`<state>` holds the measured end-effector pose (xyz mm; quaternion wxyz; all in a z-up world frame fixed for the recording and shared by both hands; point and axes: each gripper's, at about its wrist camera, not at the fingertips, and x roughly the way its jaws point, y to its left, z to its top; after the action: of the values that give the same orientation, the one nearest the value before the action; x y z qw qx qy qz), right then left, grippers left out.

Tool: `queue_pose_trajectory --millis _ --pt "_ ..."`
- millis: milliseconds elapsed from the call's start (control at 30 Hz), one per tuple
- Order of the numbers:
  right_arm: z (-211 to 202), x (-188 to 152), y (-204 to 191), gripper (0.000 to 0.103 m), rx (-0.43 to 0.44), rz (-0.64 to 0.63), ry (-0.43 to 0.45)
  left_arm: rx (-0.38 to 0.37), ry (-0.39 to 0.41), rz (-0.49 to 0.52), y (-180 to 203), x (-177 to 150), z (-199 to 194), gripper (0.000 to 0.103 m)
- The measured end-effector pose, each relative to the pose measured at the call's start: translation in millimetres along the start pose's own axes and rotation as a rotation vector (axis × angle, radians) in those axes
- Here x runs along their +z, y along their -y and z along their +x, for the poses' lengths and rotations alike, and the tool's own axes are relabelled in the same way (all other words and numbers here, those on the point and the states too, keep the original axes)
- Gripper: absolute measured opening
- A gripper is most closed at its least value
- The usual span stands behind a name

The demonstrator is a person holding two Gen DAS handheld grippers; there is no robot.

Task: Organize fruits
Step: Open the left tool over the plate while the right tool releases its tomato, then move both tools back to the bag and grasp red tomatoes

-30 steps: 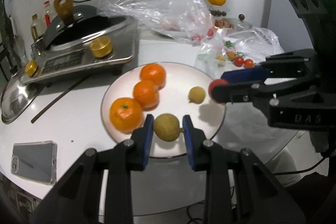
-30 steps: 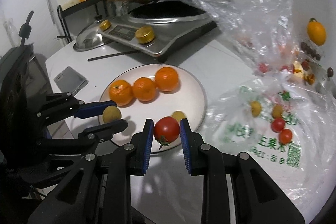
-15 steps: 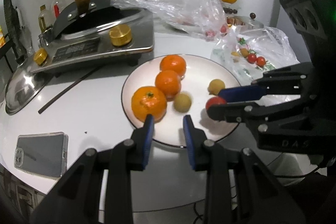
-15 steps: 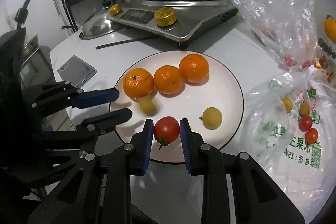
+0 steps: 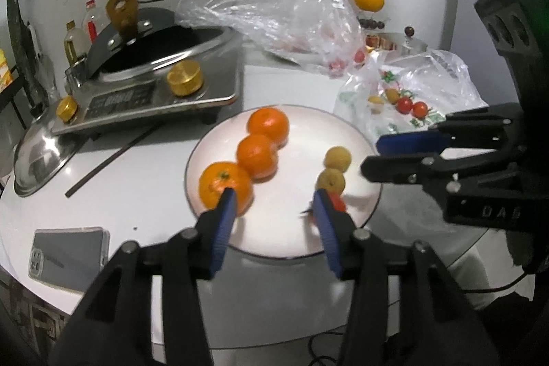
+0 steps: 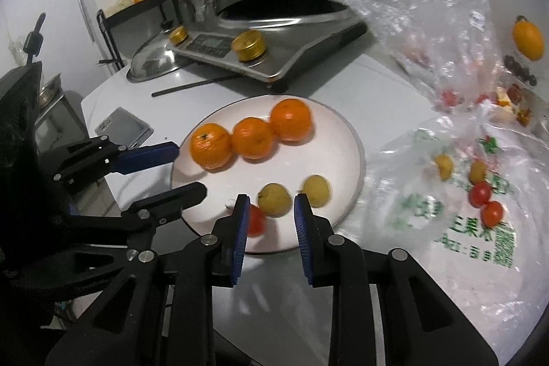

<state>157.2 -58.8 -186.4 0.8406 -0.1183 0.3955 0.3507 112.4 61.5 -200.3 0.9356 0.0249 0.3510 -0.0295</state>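
The black body of the right tool (image 5: 369, 156) carries raised letters reading "DA", with a further character cut off in the left wrist view. The white plastic bag (image 6: 480, 228) bears green printed characters, seen upside down and too blurred to read.

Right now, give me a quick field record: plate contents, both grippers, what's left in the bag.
plate: three oranges in a row; two small yellow fruits side by side; one tomato at the near rim
left gripper: open, empty, over the plate
right gripper: open, empty, tomato beside its left finger
printed plastic bag: two cherry tomatoes, two yellow fruits
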Motion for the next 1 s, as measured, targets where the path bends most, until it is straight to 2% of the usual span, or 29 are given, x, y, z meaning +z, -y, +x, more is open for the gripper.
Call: queue_pose_trajectory --millis 400,1000 --pt "-36.3 -19.8 54.8 0.028 -0.055 0.068 0.047 -0.016 0.003 0.053 47.8 19.5 6.6 0.052" --pt "-58.8 -36.7 122.2 0.028 -0.093 0.131 0.069 -0.044 -0.009 0.121 103.0 47.3 29.5 0.052"
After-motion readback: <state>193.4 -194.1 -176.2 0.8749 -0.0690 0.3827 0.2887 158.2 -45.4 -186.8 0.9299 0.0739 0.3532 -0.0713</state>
